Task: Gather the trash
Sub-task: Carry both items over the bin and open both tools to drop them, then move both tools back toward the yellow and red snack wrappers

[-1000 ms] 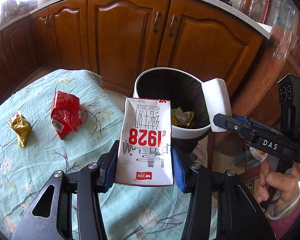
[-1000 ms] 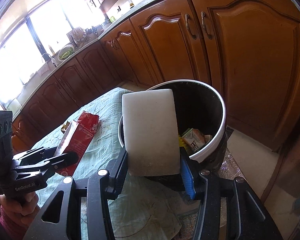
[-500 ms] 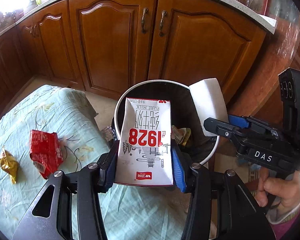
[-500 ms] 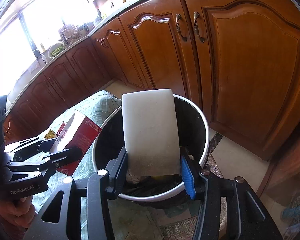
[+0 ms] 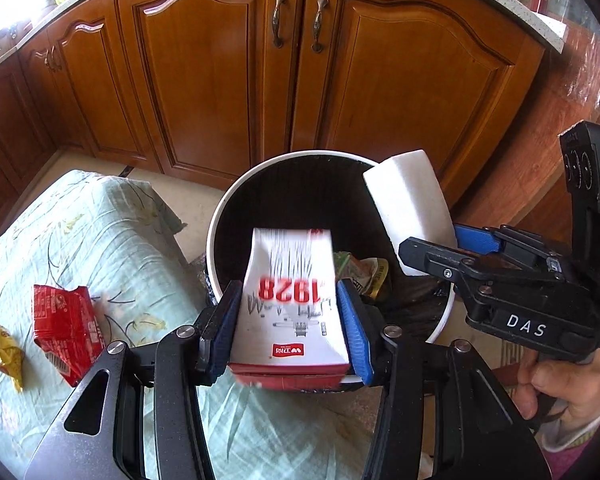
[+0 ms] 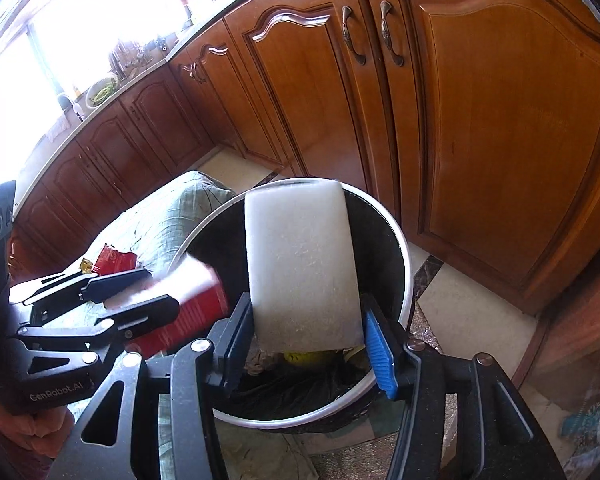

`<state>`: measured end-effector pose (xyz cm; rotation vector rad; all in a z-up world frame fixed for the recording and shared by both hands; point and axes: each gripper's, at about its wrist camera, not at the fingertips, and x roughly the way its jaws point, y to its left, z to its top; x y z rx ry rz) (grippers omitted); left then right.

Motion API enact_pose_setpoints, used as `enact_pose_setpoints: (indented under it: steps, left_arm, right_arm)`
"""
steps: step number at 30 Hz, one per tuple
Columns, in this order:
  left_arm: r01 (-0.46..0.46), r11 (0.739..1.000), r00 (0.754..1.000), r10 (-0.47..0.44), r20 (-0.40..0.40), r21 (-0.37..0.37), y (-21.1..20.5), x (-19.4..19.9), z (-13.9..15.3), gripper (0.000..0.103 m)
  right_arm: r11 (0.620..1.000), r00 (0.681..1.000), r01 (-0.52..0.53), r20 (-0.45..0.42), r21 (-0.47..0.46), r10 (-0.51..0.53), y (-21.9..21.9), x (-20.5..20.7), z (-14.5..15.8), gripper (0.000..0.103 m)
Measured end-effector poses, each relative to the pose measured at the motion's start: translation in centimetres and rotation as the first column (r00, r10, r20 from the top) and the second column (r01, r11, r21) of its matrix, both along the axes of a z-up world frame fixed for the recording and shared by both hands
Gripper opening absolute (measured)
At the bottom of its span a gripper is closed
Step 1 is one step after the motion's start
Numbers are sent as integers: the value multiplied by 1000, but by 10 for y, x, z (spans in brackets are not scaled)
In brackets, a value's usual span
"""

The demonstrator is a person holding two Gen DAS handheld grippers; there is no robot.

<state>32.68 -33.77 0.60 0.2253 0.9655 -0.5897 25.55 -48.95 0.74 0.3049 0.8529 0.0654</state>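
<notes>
My left gripper [image 5: 290, 328] has widened; the white and red "1928" milk carton [image 5: 292, 304] sits blurred between its blue pads over the near rim of the black bin with a white rim [image 5: 236, 200], with a small gap on each side. My right gripper [image 6: 306, 340] holds a white foam block [image 6: 300, 268] over the same bin [image 6: 404, 264]; its right pad stands slightly off the block. The block also shows in the left wrist view [image 5: 408, 208], the carton in the right wrist view [image 6: 192, 292]. Wrappers lie inside the bin [image 5: 364, 272].
A red snack packet [image 5: 66, 328] and a yellow crumpled wrapper [image 5: 4, 352] lie on the pale green tablecloth [image 5: 100, 240] to the left. Brown wooden kitchen cabinets [image 5: 300, 80] stand close behind the bin. Tiled floor [image 6: 460, 300] lies to the right.
Both grippers moved further over the bin. The left jaws have opened and the carton is blurred, slipping downward. The right jaws look slightly wider around the foam block.
</notes>
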Motion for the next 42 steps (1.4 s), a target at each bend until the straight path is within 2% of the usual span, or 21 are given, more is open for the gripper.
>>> enact_pose_setpoints:
  steps: [5,8,18,24,32,39,42]
  left_arm:
    - [-10,1000,1000,10,12,-22,5,-7,4,56]
    - [-33,998,999,34,14,-56,19,-15,8,56]
    - [-175,973,984,177,1,-150,98,-54,5,59]
    - [-292,940,955,297,2,-180,158,-80,-6,60]
    - [-425,884,905,422,-60,-195,229,-89,-20,62]
    - [-493,847,870,486,-84,-201,273,-91,-25,64]
    - [-512,835,859,504,-91,-204,287,-89,-25,64]
  right_arm:
    - [999,999,29,28,23,-29,-5,-9,4,58]
    - [998,998,40,49,46,-43,-6,-18,6,59]
    - [985,990,30,134,167,-52,30,-58,5,84]
    - [977,988,-29,153,209,-4,68,-68,4,89]
    - [979,981,-136,156,153,112,134,-70,-2,92]
    - [982,979,-155,150,110,138,171,-61,-5,92]
    - [976,979,-189,93,105,179,184,-51,-7,92]
